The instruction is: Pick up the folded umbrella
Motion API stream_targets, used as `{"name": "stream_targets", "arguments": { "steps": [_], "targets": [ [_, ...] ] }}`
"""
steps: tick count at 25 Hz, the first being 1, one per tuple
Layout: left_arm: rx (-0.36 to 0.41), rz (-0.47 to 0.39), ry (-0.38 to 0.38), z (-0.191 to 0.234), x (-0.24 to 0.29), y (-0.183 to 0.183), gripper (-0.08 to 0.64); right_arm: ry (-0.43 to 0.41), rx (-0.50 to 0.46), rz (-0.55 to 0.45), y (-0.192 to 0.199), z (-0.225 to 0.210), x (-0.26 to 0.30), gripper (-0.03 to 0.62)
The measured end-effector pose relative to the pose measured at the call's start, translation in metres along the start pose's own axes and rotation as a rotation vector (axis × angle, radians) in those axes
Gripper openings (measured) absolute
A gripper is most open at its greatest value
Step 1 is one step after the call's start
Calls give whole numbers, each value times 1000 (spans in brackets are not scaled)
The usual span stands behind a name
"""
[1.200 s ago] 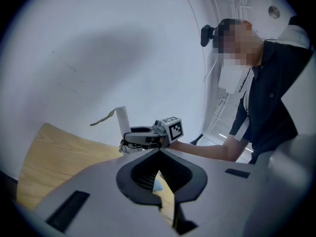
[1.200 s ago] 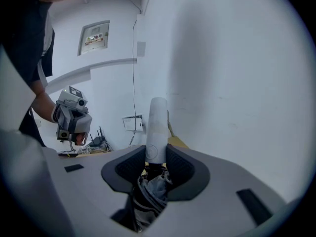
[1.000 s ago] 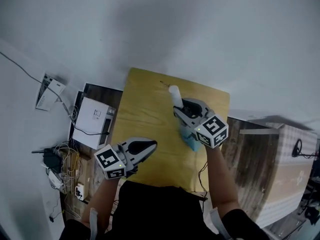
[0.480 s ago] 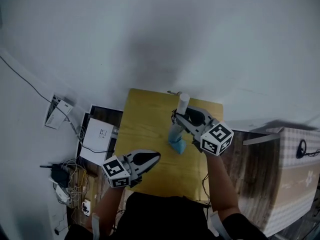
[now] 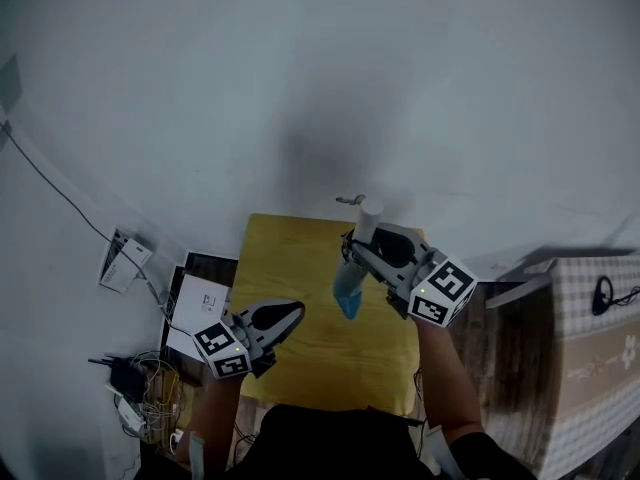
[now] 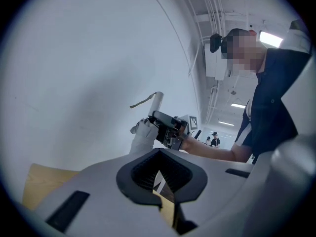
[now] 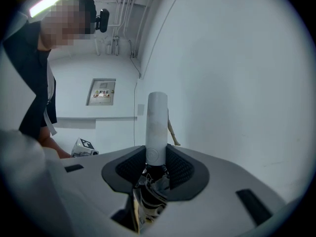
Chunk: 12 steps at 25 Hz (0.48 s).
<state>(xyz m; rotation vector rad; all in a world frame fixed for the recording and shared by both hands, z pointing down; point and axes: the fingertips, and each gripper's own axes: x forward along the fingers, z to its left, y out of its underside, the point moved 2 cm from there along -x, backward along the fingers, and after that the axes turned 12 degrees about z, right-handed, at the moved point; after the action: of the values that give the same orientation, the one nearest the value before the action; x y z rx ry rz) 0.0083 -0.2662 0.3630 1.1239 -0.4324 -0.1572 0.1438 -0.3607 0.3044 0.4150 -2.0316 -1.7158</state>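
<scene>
- Head view: the right tool [image 5: 352, 251] grips the folded umbrella [image 5: 349, 290] just under its white handle [image 5: 368, 214]. The handle points up and the blue canopy hangs down over the yellow worktop [image 5: 285, 268]. The left tool [image 5: 296, 312] hovers over the worktop's near left part, apart from the umbrella.
- Left gripper view: the left tool's jaws meet at the tips with nothing between them. Beyond them the umbrella hangs from the right tool, well above the worktop's surface, so the lift looks as good as done.
- Right gripper view: the jaws stand part-way apart, with the pads pressed on either side of the umbrella where the handle meets the folded fabric. The handle rises upright past the tips, and a wrist strap [image 7: 173, 132] trails beside it. I judge the pick-up to be in its closing stage. The next move calls for a firm, even squeeze and a steady hand, since the canopy hangs below the grip and could swing or slide. The left tool is free to steady it.
</scene>
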Motion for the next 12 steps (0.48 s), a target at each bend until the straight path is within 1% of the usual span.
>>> {"name": "stream_targets", "arguments": {
  "steps": [2,5,9,12],
  "targets": [
    [25,-9,-8,-9,12,-13,9,2,-7,-28,-13,-2,-27,135],
    [69,-25,-8,-17,17,-30,9,7,-21,-54,-28,3,-52,133],
    [121,-49,13,-33,8,-46,9,37,-50,-64,-38,27,-74,135],
    [158,-75,42,-46,-1,-54,9,58,-51,-68,-41,48,-88,134]
  ]
}}
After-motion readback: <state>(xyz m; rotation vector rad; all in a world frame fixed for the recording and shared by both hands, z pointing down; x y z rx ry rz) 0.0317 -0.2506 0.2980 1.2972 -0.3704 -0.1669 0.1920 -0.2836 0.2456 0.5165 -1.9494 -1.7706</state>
